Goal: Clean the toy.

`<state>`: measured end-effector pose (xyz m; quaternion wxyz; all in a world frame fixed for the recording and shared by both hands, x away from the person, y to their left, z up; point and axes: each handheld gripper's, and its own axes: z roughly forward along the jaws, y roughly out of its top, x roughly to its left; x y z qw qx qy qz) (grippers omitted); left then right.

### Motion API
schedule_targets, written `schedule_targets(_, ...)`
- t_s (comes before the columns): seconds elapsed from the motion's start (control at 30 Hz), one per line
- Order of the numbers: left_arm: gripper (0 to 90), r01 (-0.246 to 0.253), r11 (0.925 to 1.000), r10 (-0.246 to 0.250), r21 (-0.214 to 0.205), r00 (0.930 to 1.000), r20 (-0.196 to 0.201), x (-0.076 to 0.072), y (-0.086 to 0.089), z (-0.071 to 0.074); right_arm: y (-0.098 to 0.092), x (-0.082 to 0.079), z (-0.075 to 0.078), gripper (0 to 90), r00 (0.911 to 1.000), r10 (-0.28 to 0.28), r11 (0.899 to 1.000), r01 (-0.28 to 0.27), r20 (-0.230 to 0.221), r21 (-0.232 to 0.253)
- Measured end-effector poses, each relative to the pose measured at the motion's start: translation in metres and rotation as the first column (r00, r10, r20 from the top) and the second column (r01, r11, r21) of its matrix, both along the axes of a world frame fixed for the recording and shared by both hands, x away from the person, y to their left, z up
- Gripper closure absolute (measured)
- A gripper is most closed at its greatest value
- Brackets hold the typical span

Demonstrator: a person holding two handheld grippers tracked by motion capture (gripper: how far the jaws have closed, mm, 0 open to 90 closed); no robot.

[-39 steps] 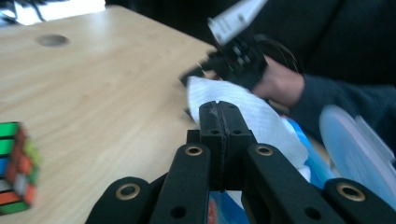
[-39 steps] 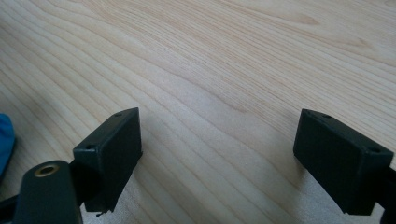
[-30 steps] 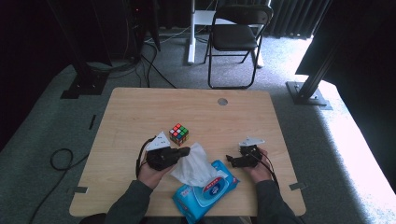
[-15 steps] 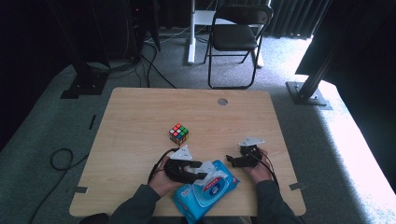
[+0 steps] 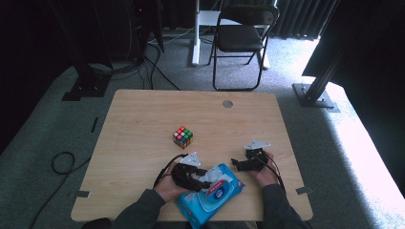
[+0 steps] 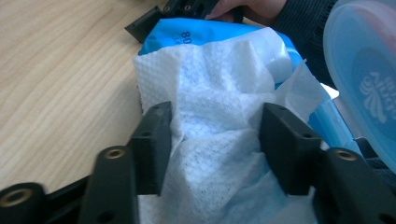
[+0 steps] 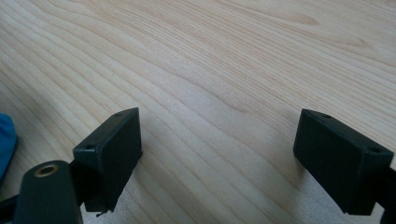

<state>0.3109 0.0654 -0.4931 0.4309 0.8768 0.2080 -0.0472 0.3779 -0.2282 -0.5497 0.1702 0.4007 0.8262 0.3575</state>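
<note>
While dimpled (soft), the wipe (image 6: 210,140) crumples between black claw (image 6: 212,135) blocks.

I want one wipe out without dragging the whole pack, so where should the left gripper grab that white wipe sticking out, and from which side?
Grip the bunched middle of the white wipe, just above the blue pack's opening, coming along the left gripper's present line: its open jaws already straddle that fold. The loose outer corners look thin and would probably tear or slip.
</note>
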Motion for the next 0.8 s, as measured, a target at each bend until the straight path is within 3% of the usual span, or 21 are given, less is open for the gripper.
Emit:
schedule_targets(0.33, 55.1, 0.004, 1.0000, -0.004, 0.008, 1.0000, -0.008, 0.001, 0.002, 0.003, 0.000, 0.000, 0.000, 15.1, 1.0000, 0.000, 1.000, 0.000, 0.001, 0.000)
schedule_targets(0.6, 55.6, 0.012, 0.9993, -0.014, -0.036, 0.9982, -0.058, 0.006, 0.008, 0.000, 0.000, 0.000, 0.000, 15.1, 1.0000, 0.000, 1.000, 0.000, 0.001, 0.000)
schedule_targets(0.8, 55.5, 0.019, 0.9976, -0.023, -0.067, 0.9977, -0.064, 0.007, 0.011, -0.001, 0.000, 0.000, 0.000, 15.1, 1.0000, 0.001, 1.000, -0.001, 0.000, -0.001)
